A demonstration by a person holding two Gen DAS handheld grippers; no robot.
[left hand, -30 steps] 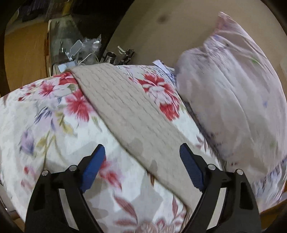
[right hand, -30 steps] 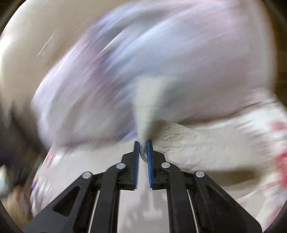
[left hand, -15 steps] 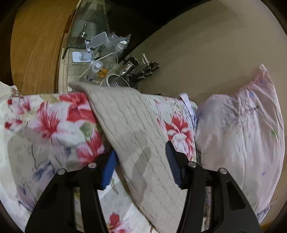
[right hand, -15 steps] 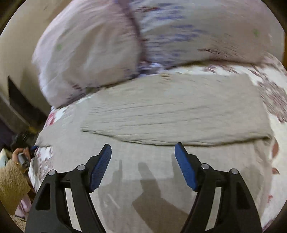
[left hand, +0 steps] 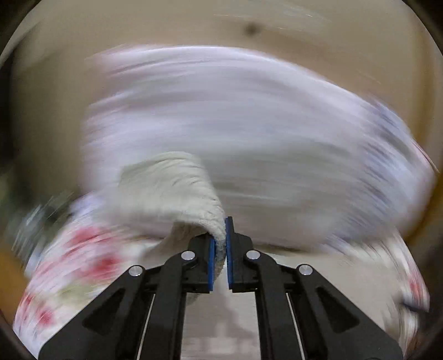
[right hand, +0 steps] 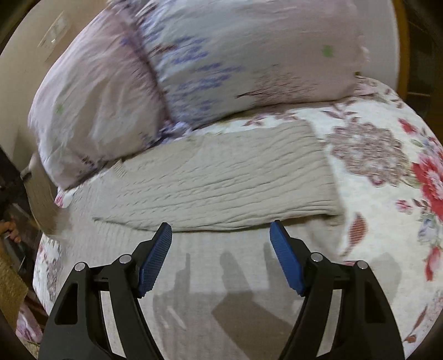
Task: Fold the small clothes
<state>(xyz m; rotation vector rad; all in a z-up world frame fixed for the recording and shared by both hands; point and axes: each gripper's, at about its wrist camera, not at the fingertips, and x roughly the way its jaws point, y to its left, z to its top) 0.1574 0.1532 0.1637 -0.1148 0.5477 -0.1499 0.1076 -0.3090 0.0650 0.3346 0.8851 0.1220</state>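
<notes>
A beige ribbed garment (right hand: 221, 182) lies on the floral bedspread (right hand: 387, 171), with one part folded over the rest. My right gripper (right hand: 220, 242) is open and empty, just above the near edge of the folded part. My left gripper (left hand: 219, 243) is shut on an edge of the same beige garment (left hand: 177, 188) and holds that edge lifted off the bed. The left wrist view is heavily motion blurred.
A large pale pink pillow (right hand: 177, 72) with purple print lies behind the garment, also blurred in the left wrist view (left hand: 249, 133). A beige wall (left hand: 221, 25) is behind it. The bed's left edge (right hand: 44, 249) drops off to the floor.
My left gripper closed on the garment's edge and swung with it toward the pillow. My right gripper let go of the garment earlier, stays open and moved little.
</notes>
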